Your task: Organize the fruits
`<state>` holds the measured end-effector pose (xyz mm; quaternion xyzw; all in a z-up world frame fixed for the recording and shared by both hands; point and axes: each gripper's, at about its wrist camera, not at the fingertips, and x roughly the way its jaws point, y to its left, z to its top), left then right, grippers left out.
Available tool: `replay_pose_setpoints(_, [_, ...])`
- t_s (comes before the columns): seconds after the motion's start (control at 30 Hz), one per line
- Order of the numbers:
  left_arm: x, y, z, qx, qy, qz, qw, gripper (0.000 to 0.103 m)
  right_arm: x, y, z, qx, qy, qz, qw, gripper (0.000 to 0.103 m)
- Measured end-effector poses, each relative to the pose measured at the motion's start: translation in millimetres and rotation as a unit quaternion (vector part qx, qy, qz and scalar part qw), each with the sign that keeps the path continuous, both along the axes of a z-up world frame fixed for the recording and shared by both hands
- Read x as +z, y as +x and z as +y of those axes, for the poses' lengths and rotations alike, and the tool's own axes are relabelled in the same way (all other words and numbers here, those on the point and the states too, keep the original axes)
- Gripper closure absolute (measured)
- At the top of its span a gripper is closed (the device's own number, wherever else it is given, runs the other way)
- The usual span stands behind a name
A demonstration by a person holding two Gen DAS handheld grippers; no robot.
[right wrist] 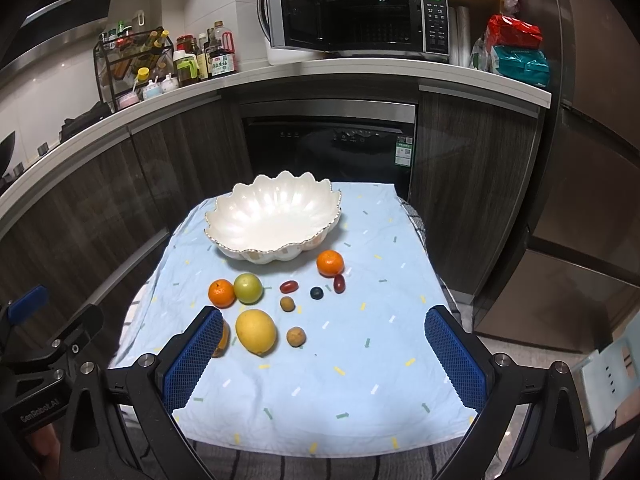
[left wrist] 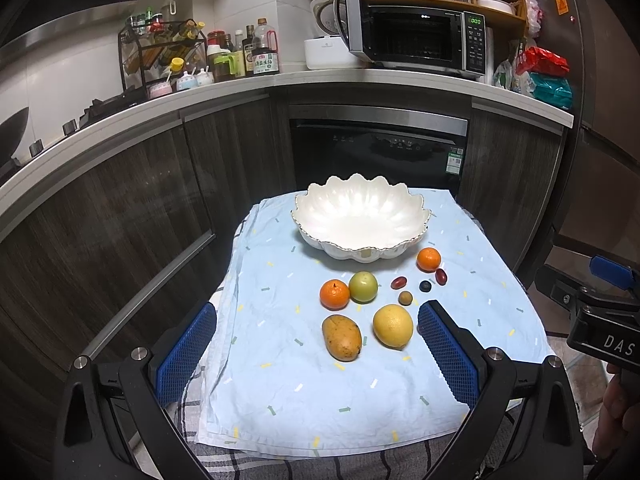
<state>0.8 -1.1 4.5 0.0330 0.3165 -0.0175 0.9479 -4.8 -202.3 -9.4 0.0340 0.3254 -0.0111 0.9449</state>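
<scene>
An empty white scalloped bowl (left wrist: 360, 216) (right wrist: 276, 216) stands at the far side of a light blue cloth. In front of it lie two oranges (left wrist: 334, 293) (left wrist: 429, 259), a green apple (left wrist: 363, 286), a mango (left wrist: 342, 337), a yellow lemon (left wrist: 393, 325) (right wrist: 256, 331), two red grape tomatoes (left wrist: 399, 282) (left wrist: 441, 276), a blueberry (left wrist: 425, 286) and small brown fruits (left wrist: 405, 298) (right wrist: 296, 336). My left gripper (left wrist: 316, 316) is open and empty, near the mango and lemon. My right gripper (right wrist: 324, 320) is open and empty; its left finger hides most of the mango (right wrist: 222, 339).
The cloth (left wrist: 320, 400) covers a small table in front of dark kitchen cabinets and a dishwasher (left wrist: 376, 152). A counter behind holds bottles (left wrist: 240, 52) and a microwave with its door open (left wrist: 416, 36). A fridge (right wrist: 592, 120) stands at the right.
</scene>
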Motion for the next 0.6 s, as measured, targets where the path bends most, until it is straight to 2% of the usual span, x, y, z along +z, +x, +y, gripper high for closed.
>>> replay_pose_setpoints(0.6, [-0.2, -0.9, -2.0, 0.000, 0.003, -0.004, 1.0000, 0.000, -0.2, 0.3, -0.6, 0.000, 0.000, -0.001, 1.000, 0.001])
